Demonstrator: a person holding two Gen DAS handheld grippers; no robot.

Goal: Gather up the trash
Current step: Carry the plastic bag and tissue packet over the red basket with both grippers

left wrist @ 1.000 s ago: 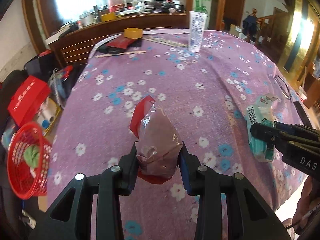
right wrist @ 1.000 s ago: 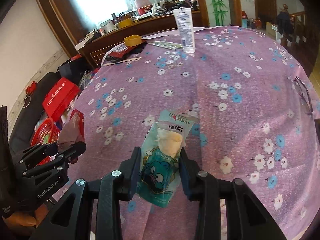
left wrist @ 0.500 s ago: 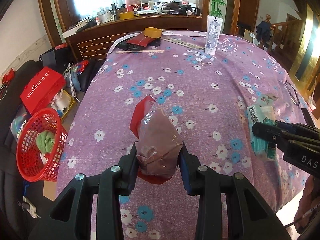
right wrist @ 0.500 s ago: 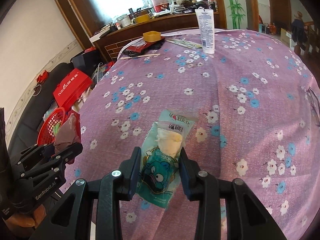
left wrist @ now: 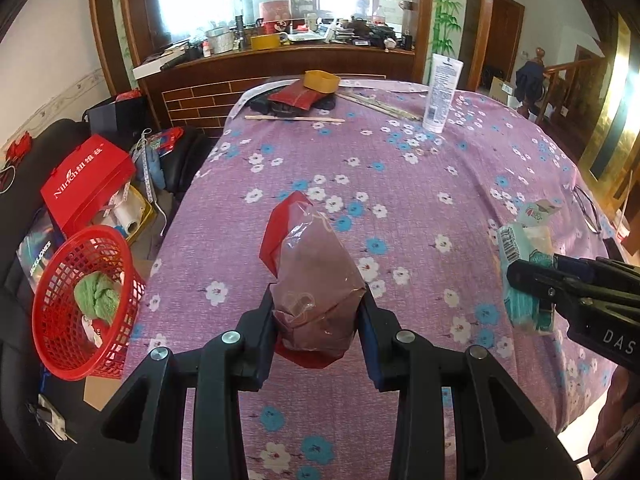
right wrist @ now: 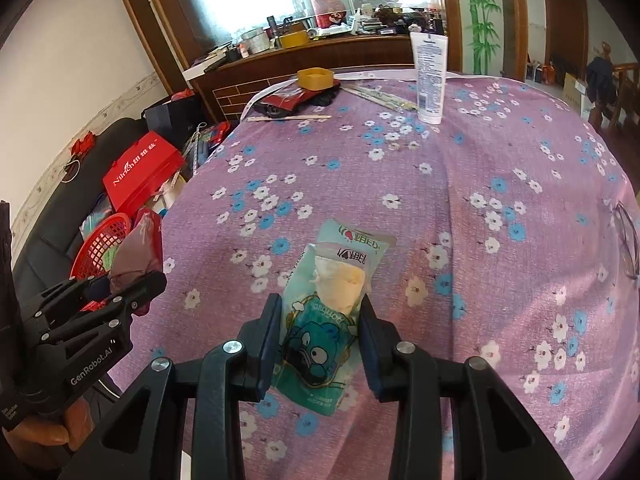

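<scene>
Both grippers have drifted sideways toward the table's left edge, so the red basket (left wrist: 86, 304) on the floor beyond that edge now shows in full with a green wad (left wrist: 97, 298) inside. Left gripper (left wrist: 318, 318) stays clenched on the brown-and-red bag (left wrist: 316, 280), held above the flowered tablecloth (left wrist: 420, 184) near that edge. Right gripper (right wrist: 320, 330) stays clamped on the teal wrapper (right wrist: 328, 312), over the cloth nearer the middle; the white tube (right wrist: 429, 76) stands unmoved at the far edge.
</scene>
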